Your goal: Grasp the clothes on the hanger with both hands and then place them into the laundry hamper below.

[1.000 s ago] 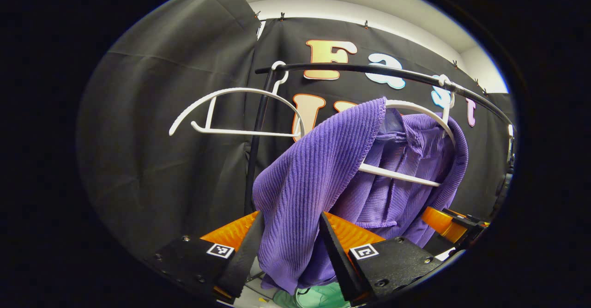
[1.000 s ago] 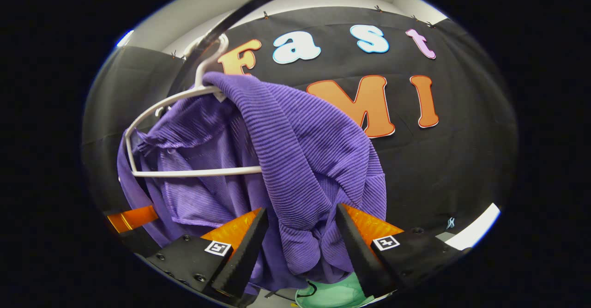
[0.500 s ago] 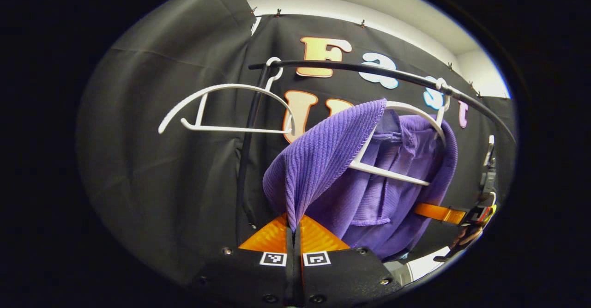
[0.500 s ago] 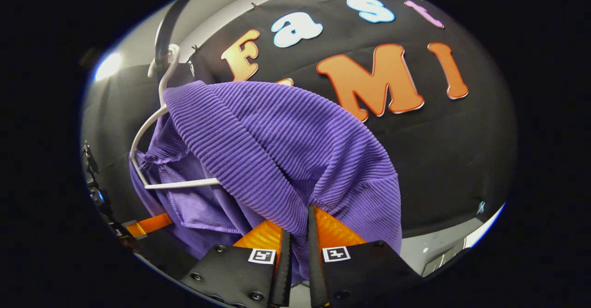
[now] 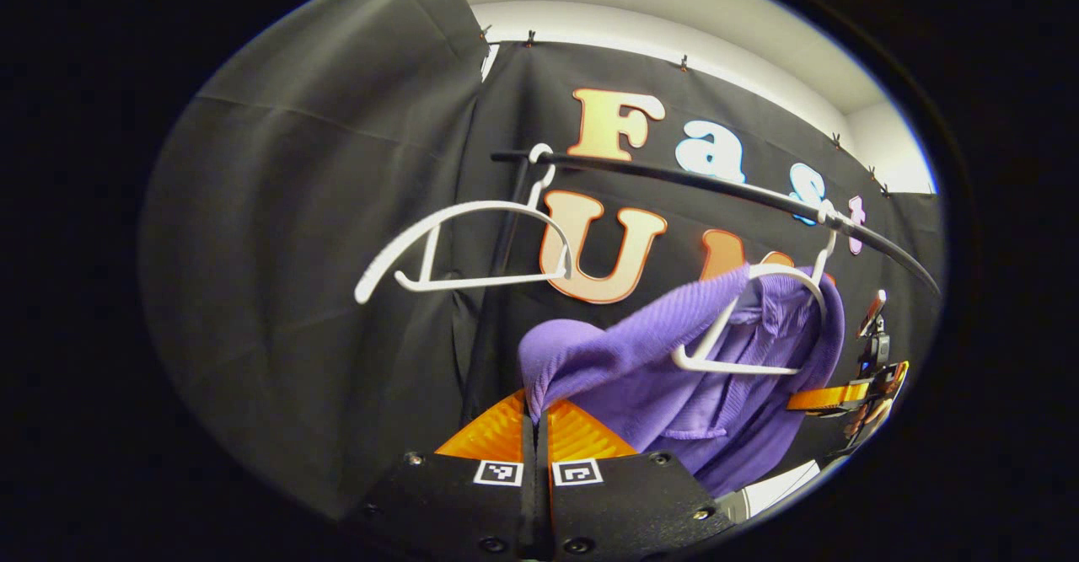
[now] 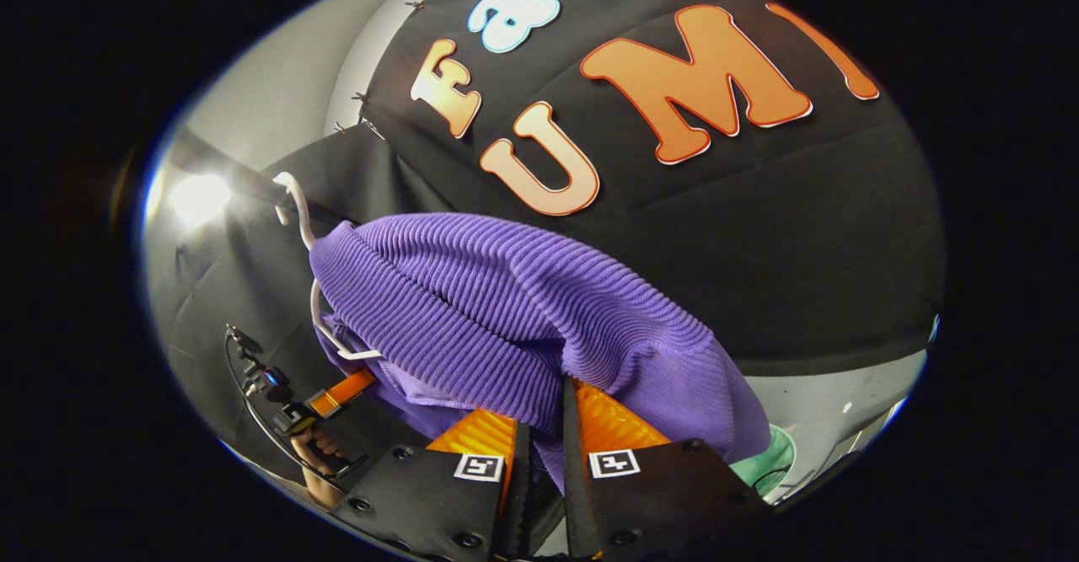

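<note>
Left gripper view: a purple ribbed knit garment [image 5: 674,351] hangs off a white plastic hanger [image 5: 763,326] on the right of the black clothes rail [image 5: 716,187], its soft corded fabric drawn down and to the near left into a taut fold. That fold ends between the fingers of the left gripper [image 5: 536,414], which are pressed together on the cloth with no gap showing. A second hanger [image 5: 472,246], thin, curved and bare, hooks on the rail's far left end beside the upright black post [image 5: 497,292]. At the far right edge the other gripper and the hand holding it [image 5: 872,377] reach in toward the garment.

In the right gripper view the same knit [image 6: 523,318] bulges in a rounded, ridged mound over the hanger's white arm [image 6: 324,326], whose hook sits on the dark rail [image 6: 244,183] at the left. The right gripper [image 6: 544,427] has its fingers closed tight on a pinch of the fabric's lower edge. Below right, past the cloth, a pale green rounded rim [image 6: 771,461] shows against the grey floor; I cannot tell what it belongs to. At the lower left a hand [image 6: 316,452] grips the other tool.
</note>
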`<state>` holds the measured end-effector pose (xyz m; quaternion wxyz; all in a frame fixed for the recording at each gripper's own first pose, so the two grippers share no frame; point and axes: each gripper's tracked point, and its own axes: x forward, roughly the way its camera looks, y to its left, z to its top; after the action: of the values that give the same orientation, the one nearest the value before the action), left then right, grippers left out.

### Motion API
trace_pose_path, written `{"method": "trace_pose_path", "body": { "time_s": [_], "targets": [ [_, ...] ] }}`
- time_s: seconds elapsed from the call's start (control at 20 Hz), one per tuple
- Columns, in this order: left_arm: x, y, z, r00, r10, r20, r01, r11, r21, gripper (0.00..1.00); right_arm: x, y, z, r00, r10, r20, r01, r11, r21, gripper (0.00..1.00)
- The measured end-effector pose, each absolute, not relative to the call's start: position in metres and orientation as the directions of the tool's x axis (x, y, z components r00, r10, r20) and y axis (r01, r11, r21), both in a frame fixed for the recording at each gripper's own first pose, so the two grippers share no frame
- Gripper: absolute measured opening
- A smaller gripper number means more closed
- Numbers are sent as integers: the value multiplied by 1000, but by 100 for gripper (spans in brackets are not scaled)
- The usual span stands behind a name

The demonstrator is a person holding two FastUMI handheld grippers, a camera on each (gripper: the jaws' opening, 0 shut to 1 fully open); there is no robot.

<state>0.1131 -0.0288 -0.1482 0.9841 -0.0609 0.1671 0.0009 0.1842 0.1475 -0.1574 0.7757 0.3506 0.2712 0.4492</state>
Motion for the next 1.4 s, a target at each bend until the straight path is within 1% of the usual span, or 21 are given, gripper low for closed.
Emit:
{"method": "trace_pose_path", "body": {
  "time_s": [0.3,0.55,0.7,0.8,0.95,1.05,1.1,1.15,1.25,1.4],
  "targets": [
    [134,-26,-119,963,17,-269,-32,998,-51,0,205,110,-142,394,919,-15,-492,225,841,24],
    [156,-33,-119,962,32,-270,-36,999,-10,0,234,83,-124,419,901,114,-437,90,895,24],
    [163,-33,-126,956,44,-289,-46,999,0,0,240,77,-119,424,891,163,-420,34,907,23],
    [166,-33,-124,958,42,-285,-52,998,-27,0,248,69,-113,431,882,192,-402,-3,916,23],
    [163,-30,-121,958,44,-283,-56,998,-33,0,250,53,-105,409,881,239,-381,-73,922,23],
    [163,-28,-115,960,46,-276,-55,998,-25,0,266,51,-101,424,868,258,-351,-105,931,23],
    [161,-28,-113,962,43,-269,-52,998,-23,0,269,50,-103,431,865,256,-346,-104,933,23],
    [160,-28,-110,963,40,-267,-49,998,-27,0,284,57,-104,470,848,243,-343,-78,936,23],
    [157,-26,-107,962,46,-269,-57,998,-32,0,281,65,-117,449,870,204,-327,-52,944,23],
    [155,-21,-106,962,55,-266,-64,998,-26,0,303,72,-124,473,859,197,-302,-53,952,23]
  ]
}}
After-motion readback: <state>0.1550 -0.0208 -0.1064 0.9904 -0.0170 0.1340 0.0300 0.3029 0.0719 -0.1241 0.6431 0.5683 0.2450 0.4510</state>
